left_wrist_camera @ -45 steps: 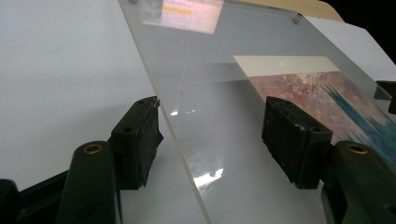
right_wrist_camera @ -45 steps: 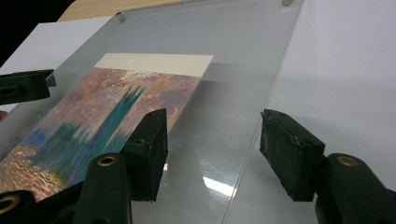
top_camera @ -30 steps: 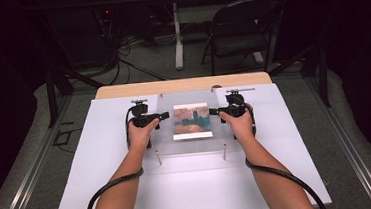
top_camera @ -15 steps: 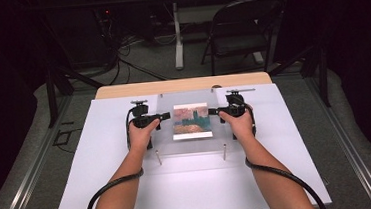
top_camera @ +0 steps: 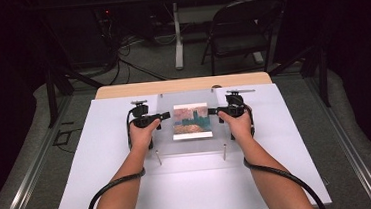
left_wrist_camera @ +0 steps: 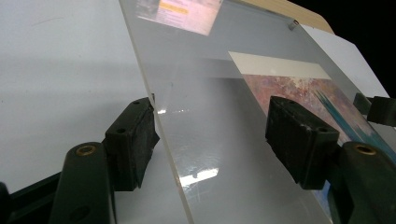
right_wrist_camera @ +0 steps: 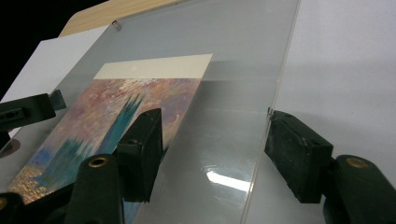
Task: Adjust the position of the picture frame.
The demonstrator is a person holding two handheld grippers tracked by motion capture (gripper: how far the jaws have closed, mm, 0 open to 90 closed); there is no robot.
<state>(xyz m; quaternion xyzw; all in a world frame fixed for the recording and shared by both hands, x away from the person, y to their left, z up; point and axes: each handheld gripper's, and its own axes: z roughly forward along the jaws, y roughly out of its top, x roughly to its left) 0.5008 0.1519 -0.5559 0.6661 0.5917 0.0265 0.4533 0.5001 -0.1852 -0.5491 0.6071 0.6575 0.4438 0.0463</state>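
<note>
A clear acrylic panel lies on the white table with a painted picture under its middle. My left gripper points in at the panel's left edge and my right gripper at its right edge. In the left gripper view the open left gripper straddles the panel edge, one jaw outside and one over the sheet near the picture. The right gripper stands open the same way across the panel edge, beside the picture.
Two metal pins stand at the panel's near corners. The white board stretches toward me. A wooden table edge runs behind it. A folding chair and cables sit on the floor beyond.
</note>
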